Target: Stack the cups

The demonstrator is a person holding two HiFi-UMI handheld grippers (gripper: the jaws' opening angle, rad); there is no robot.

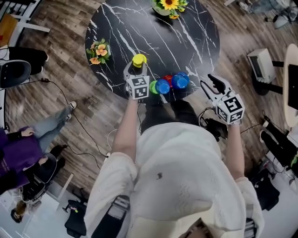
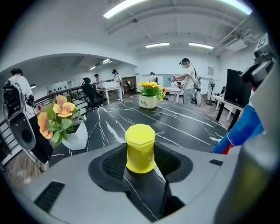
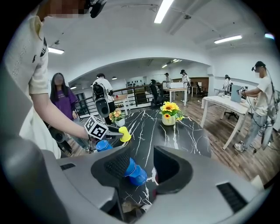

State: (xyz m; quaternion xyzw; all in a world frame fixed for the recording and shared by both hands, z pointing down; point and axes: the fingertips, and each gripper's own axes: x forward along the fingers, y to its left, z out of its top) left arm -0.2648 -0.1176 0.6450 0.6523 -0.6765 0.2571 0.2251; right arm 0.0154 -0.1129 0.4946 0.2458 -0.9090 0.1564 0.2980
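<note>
Head view, from the left: a pot of orange flowers (image 1: 98, 50) stands near the left edge of a round black table (image 1: 195, 42) with white veins. Sunflowers (image 1: 168, 5) sit at its far side. Right of the orange flowers, the left gripper (image 1: 138, 66) reaches over the near part of the table and pinches a yellow cup (image 1: 139, 59) at its tip.

The left gripper view shows that grip plainly. The yellow cup (image 2: 140, 148) is upside down, closed end up, with a black pad against each side of it. In the right gripper view the same cup (image 3: 125, 134) hangs tilted from the jaws.

Just right of the left gripper's marker cube, along the near edge of the table, come a green cup (image 1: 152, 87) and a blue cup (image 1: 162, 86). A red cup (image 1: 168, 78) is tucked behind them, and a second blue cup (image 1: 180, 80) comes last. These four crowd together; whether they touch cannot be told.

Farthest right, the right gripper (image 1: 215, 82) hangs beside the table edge, apart from the cups. Its own view shows the right gripper (image 3: 144, 168) with jaws spread and nothing pressed between them. Past its left jaw the second blue cup (image 3: 136, 174) lies on its side on the table.
</note>
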